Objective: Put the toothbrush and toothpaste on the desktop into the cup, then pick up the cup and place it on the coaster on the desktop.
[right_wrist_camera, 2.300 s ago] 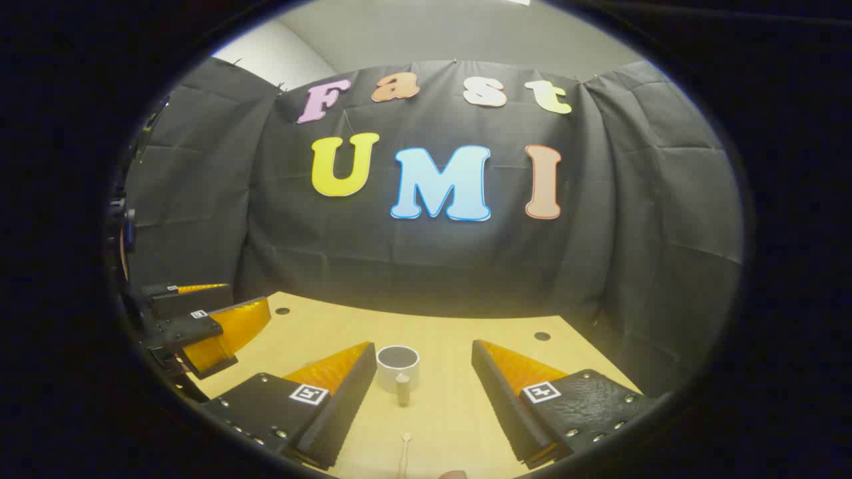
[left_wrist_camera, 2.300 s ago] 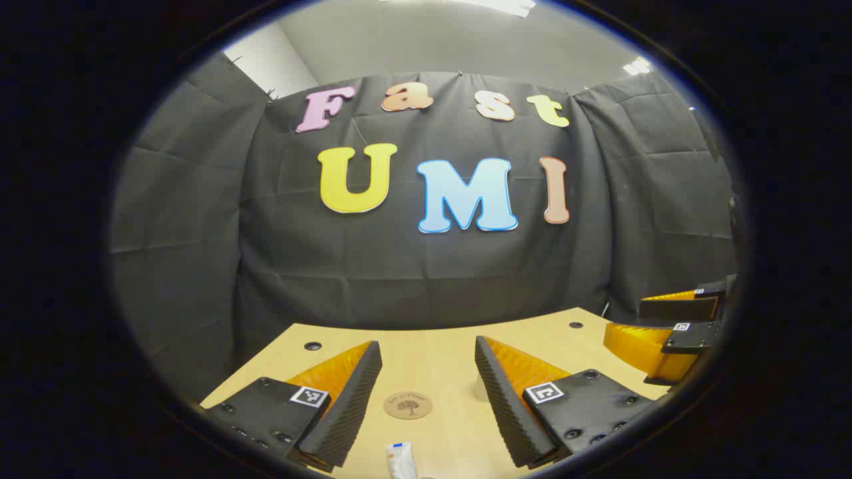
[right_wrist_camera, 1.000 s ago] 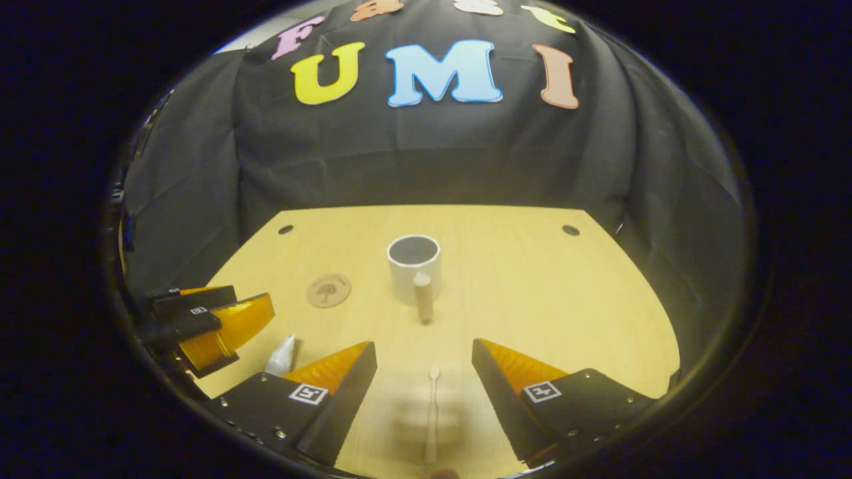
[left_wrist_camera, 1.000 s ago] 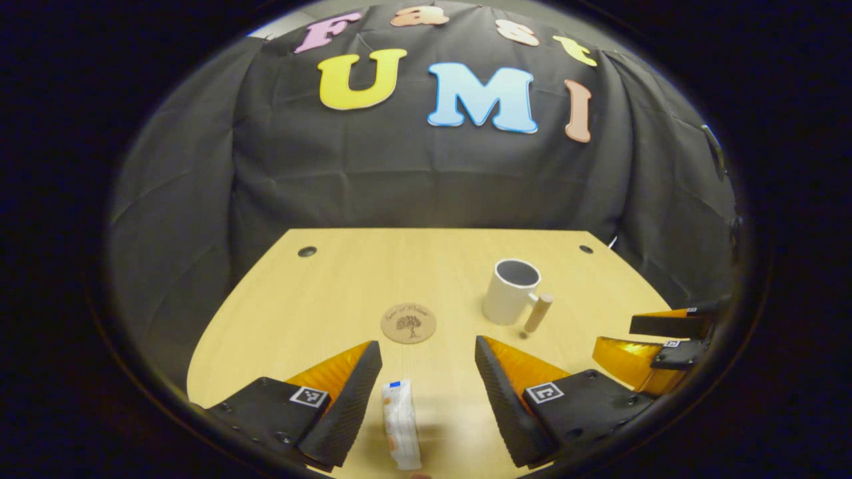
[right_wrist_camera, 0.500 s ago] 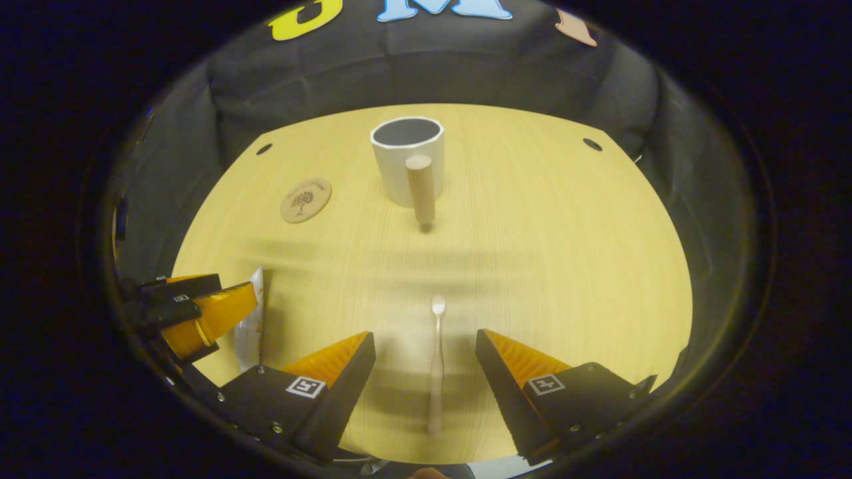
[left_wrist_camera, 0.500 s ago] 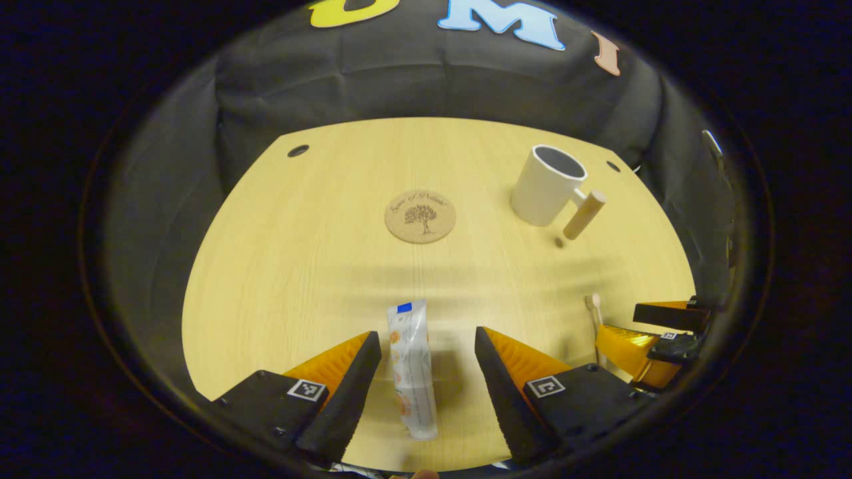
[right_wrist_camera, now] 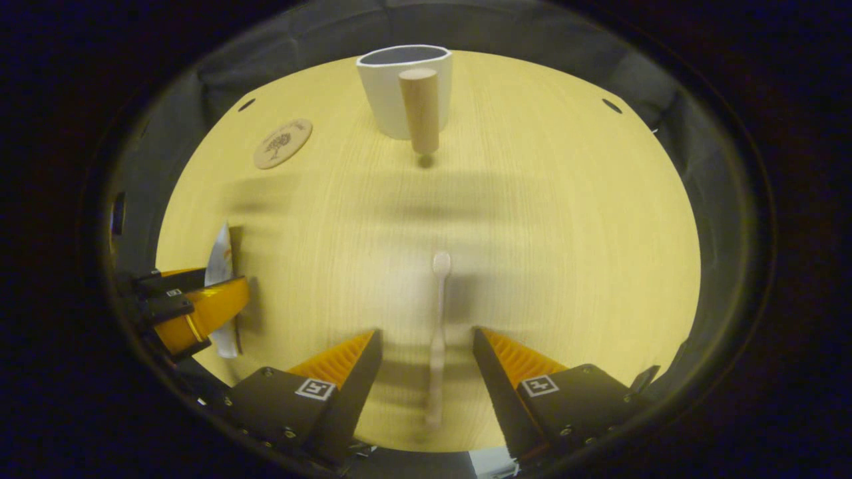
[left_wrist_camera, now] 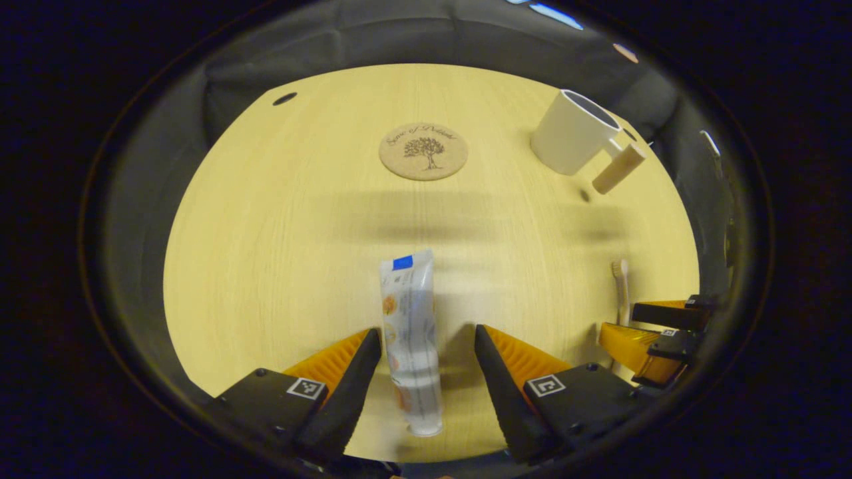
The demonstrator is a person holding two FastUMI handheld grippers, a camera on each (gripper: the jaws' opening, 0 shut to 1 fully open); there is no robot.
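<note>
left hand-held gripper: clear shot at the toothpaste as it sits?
Probably yes. The left hand-held gripper is open, and the toothpaste tube lies flat on the desktop between its fingers, with nothing on or against it.

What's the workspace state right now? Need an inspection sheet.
Surface: light wood desktop, grommet holes at far corners.
Job's things: toothpaste and toothbrush lying flat; cup upright, empty as far as visible; coaster bare.
Clutter: nothing seen.
Grippers: left gripper jaws open astride the toothpaste; right gripper jaws open astride the toothbrush.
Cables: nothing seen.
Surroundings: black cloth wall.
</note>
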